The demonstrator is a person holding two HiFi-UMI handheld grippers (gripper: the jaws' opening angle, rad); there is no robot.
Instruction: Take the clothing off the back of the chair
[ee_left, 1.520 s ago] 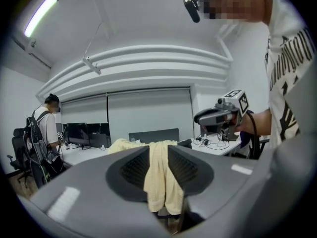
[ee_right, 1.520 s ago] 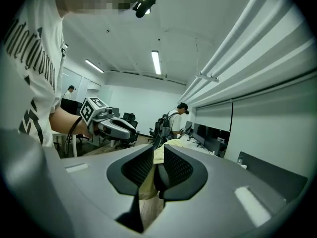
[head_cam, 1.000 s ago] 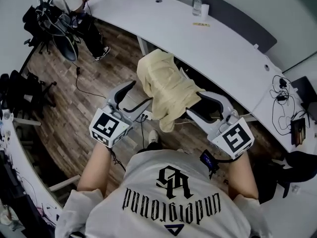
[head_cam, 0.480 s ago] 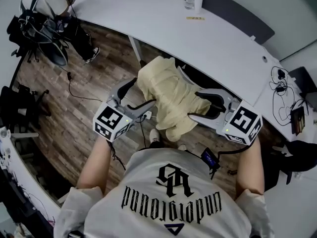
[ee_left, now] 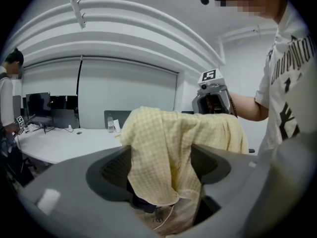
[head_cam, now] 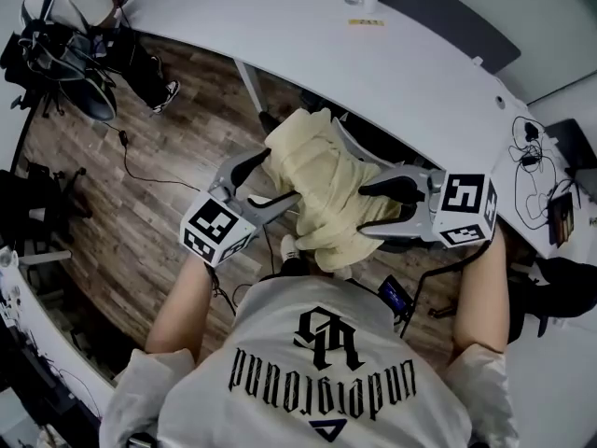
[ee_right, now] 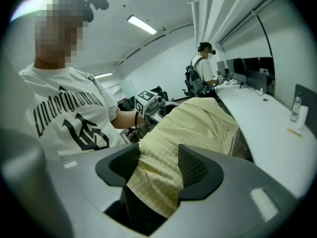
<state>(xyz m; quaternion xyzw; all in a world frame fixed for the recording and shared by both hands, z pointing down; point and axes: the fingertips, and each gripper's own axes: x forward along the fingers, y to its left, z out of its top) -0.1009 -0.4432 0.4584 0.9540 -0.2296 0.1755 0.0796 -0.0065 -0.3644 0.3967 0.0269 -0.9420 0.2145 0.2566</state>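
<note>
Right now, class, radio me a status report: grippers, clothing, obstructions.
Left gripper open, right gripper open, each straddling cloth. Yellow checked garment draped over chair back, not gripped. Desk just beyond; nothing blocking.

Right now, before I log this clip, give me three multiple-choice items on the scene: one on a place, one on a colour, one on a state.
1. Where is the garment?
A) draped over the chair back
B) on a wall hook
C) in a drawer

2. What colour is it?
A) navy
B) pale yellow check
C) red

3. How do the jaws of the left gripper and right gripper stand?
A) both shut, empty
B) one shut, one apart
C) both apart, cloth between them

Answers: 1 A, it hangs over the chair's top edge. 2 B, every view shows it yellow. 3 C, each gripper view shows the jaws apart astride the cloth.
</note>
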